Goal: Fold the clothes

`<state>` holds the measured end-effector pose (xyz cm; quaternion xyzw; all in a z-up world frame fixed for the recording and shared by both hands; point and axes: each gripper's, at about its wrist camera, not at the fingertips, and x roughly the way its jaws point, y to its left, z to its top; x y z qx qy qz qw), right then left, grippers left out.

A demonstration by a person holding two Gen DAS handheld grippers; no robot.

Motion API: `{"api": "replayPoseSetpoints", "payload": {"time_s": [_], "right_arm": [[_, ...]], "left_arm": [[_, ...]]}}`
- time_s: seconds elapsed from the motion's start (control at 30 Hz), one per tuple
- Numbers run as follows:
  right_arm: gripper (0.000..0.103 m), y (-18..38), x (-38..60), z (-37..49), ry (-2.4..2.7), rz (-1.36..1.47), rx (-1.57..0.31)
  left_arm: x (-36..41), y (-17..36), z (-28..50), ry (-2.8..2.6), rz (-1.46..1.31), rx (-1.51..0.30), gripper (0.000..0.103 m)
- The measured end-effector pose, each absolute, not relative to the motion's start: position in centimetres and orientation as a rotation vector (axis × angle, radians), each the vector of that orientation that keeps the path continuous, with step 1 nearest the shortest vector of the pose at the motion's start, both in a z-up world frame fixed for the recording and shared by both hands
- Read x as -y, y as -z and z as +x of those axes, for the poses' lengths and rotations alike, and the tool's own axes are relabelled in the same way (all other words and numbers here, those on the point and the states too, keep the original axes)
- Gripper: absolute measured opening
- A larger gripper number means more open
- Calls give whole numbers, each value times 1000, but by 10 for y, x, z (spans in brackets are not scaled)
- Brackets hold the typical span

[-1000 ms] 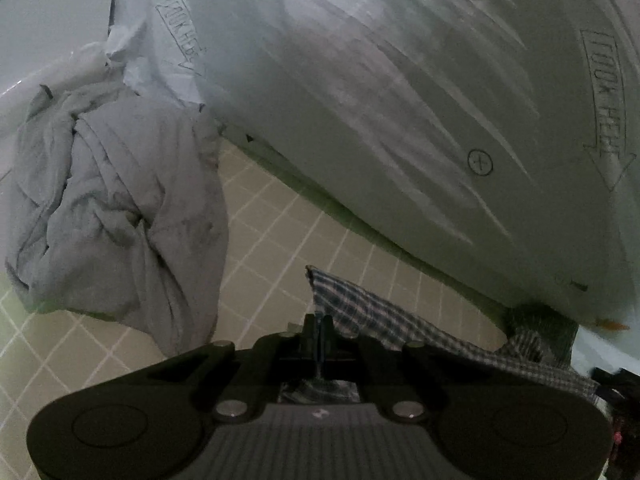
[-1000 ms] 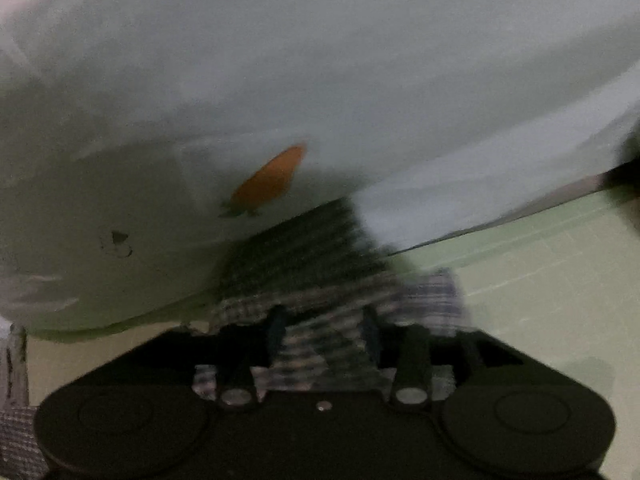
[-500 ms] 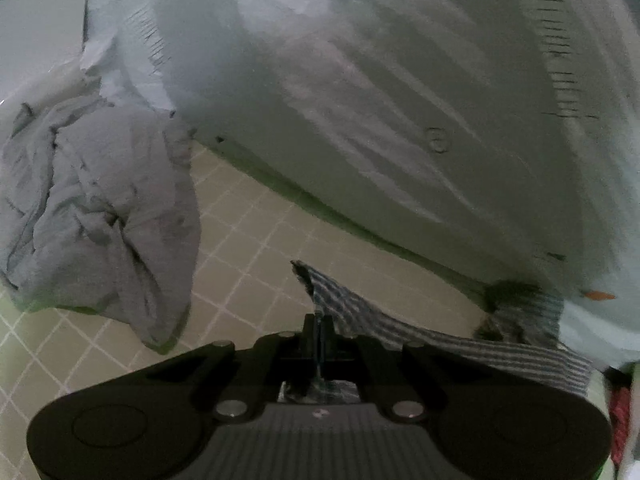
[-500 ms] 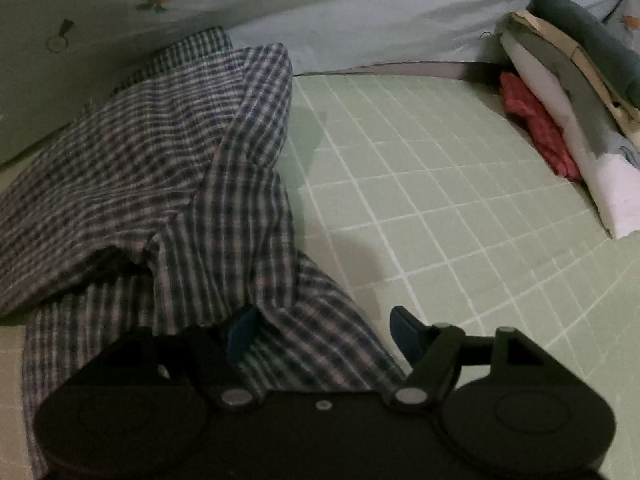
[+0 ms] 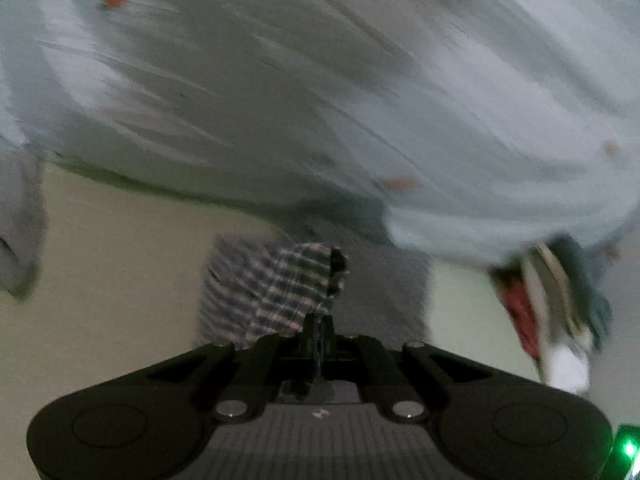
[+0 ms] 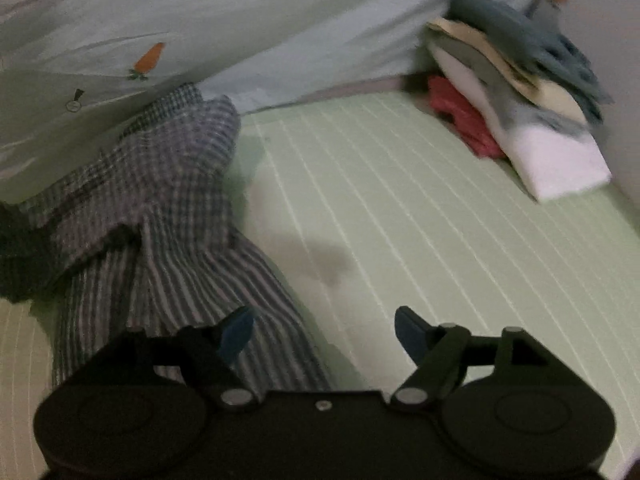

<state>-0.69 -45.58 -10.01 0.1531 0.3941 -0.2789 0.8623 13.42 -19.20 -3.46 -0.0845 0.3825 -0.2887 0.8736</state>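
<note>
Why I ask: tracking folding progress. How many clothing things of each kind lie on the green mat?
checked shirt, unfolded: 1
grey garment, crumpled: 1
folded stack: 1
Total: 3

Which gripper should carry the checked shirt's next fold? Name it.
Left. The left gripper is already shut on the checked shirt; the right gripper has just been opening, nothing between its fingers.

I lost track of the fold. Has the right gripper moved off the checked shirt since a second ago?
Yes. The right gripper has shifted right, off the checked shirt toward the bare green mat; its jaws have just been opening, with nothing between them.
</note>
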Motion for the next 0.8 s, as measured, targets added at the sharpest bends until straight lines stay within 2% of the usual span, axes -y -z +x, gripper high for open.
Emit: {"api": "replayPoseSetpoints", "payload": {"time_s": [0.27,0.3,0.33,0.37,0.4,0.43,0.5,0.73,0.8], "right_arm": [[82,115,475,-78,548,303,-881],[85,117,477,-84,540,297,-882],[87,118,478,-89,532,293,-883],[92,119,477,-94,521,293,-884],[100,120,478,-98,507,294,-885],[103,122,478,-100,491,296,-883],[103,124,475,-101,456,289,-874],[103,117,441,-82,274,202,-827],[103,112,426,-73,199,162,-806]], "left_arm": [[257,80,25,694,-46,-1009,4],[261,86,16,687,-28,-1032,11],[265,92,7,679,-10,-1055,25],[264,95,5,654,-4,-1062,34],[262,98,3,626,0,-1065,50],[259,100,2,597,4,-1068,61],[255,104,2,540,11,-1071,75],[232,101,7,373,16,-1060,87],[228,101,7,355,24,-1058,87]]}}
